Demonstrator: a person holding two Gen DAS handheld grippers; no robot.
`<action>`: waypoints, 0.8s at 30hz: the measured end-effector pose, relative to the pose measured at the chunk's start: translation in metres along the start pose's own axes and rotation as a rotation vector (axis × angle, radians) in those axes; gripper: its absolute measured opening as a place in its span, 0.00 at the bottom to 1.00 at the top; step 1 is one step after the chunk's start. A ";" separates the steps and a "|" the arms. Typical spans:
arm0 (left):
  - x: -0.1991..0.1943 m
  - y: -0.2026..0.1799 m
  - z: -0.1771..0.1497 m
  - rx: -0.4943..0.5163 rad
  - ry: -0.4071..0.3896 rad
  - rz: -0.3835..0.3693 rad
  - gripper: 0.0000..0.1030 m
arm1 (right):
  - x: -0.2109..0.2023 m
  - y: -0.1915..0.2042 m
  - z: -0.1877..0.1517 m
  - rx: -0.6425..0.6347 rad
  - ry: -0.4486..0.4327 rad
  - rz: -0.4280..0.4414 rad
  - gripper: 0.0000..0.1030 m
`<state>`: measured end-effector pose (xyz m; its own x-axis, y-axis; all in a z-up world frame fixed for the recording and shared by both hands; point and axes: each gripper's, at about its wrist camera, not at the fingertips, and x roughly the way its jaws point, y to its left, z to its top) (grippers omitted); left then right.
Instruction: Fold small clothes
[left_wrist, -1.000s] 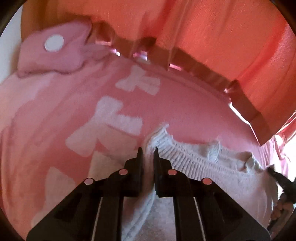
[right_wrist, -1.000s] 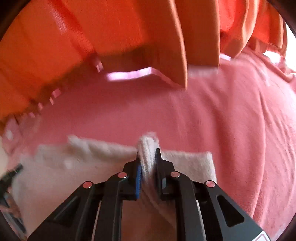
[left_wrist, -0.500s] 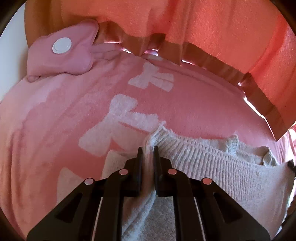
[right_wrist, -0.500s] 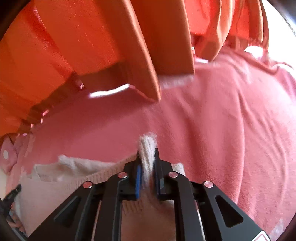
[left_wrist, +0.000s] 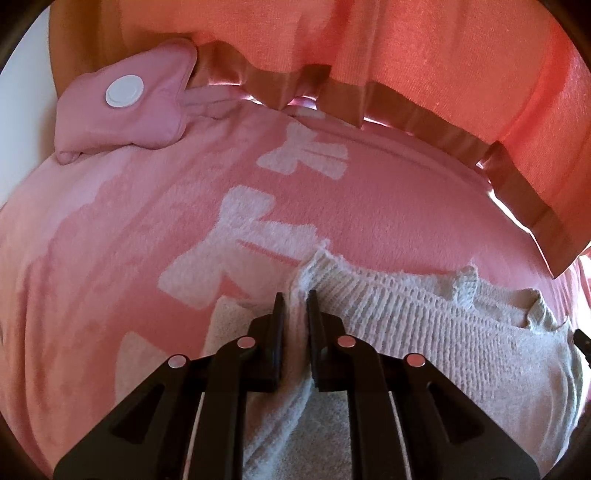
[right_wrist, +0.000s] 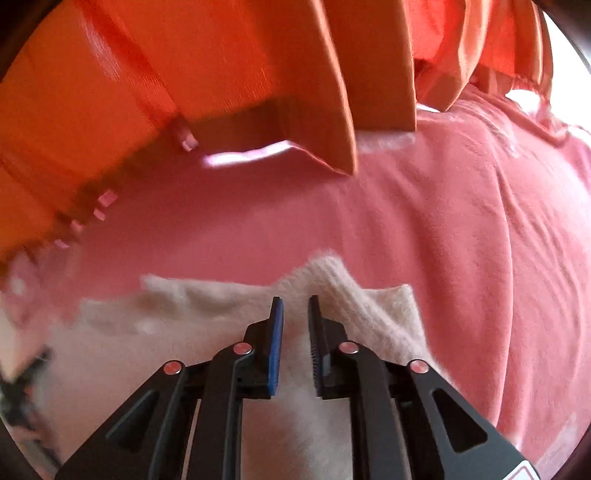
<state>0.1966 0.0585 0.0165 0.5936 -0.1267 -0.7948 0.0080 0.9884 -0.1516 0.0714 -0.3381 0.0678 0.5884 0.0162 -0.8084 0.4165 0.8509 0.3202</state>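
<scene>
A small white knitted garment (left_wrist: 436, 325) lies on a pink blanket (left_wrist: 110, 236) with white bow prints. My left gripper (left_wrist: 294, 302) is shut on a corner of the garment's ribbed edge, low over the blanket. In the right wrist view the same white garment (right_wrist: 207, 332) lies under my right gripper (right_wrist: 295, 306). Its jaws stand slightly apart with nothing pinched between them, and a raised fold of the garment (right_wrist: 332, 277) sits just ahead of the tips.
A pink pillow (left_wrist: 125, 107) with a white round patch lies at the blanket's far left. An orange curtain (left_wrist: 406, 48) hangs along the far side; it also shows in the right wrist view (right_wrist: 184, 55). The pink blanket (right_wrist: 480, 229) extends to the right.
My right gripper has opened and let go of the garment's fold, which now rests on the blanket. My left gripper keeps its hold and has shifted slightly with the garment.
</scene>
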 end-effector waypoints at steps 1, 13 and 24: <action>-0.001 0.000 0.000 -0.002 -0.004 -0.006 0.12 | -0.004 0.007 -0.004 -0.014 0.001 0.034 0.15; -0.004 -0.002 -0.004 -0.005 -0.007 0.005 0.12 | 0.011 0.079 -0.039 -0.229 0.115 0.132 0.16; -0.008 0.001 -0.004 -0.018 -0.018 -0.008 0.12 | 0.010 0.108 -0.047 -0.363 0.077 0.092 0.13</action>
<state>0.1884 0.0599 0.0204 0.6077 -0.1333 -0.7829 -0.0016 0.9856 -0.1690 0.0898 -0.2209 0.0706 0.5521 0.1288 -0.8237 0.0832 0.9745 0.2082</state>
